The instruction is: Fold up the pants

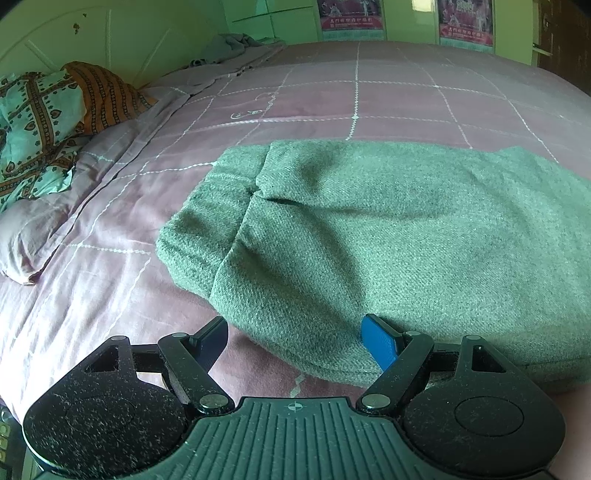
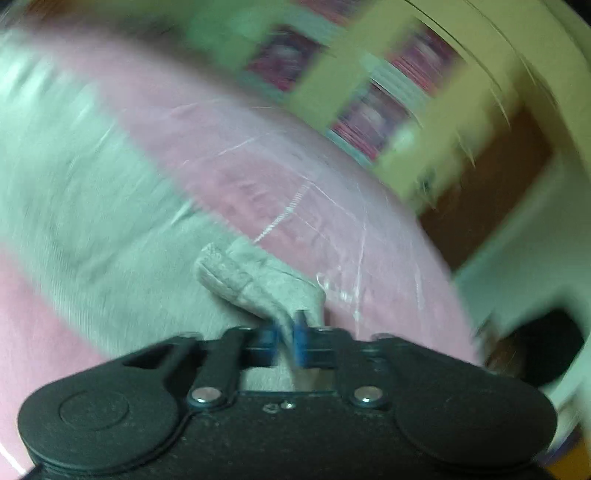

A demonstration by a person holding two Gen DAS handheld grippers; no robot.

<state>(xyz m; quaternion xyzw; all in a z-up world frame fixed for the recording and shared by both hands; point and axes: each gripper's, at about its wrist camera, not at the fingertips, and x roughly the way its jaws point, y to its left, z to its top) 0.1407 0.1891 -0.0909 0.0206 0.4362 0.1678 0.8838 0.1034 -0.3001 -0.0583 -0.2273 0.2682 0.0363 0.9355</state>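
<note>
Grey-green knit pants [image 1: 369,236] lie folded over on the pink checked bed cover [image 1: 369,96], one layer lapping another at the left end. My left gripper [image 1: 295,343] hovers at the near edge of the pants, jaws wide apart, with the cloth's rim lying between the blue pads [image 1: 380,345] and neither pad pressing it. The right wrist view is blurred by motion. There my right gripper [image 2: 286,339] is shut on a ribbed hem of the pants [image 2: 236,280], which rises from between its blue pads [image 2: 301,341]. The rest of the pants [image 2: 74,206] spreads to the left.
A patterned orange and teal cloth [image 1: 44,122] and a pale pillow [image 1: 29,236] lie at the bed's left side by the headboard [image 1: 110,40]. A crumpled grey cloth [image 1: 229,42] sits at the far end. Posters [image 1: 351,16] hang on the green wall.
</note>
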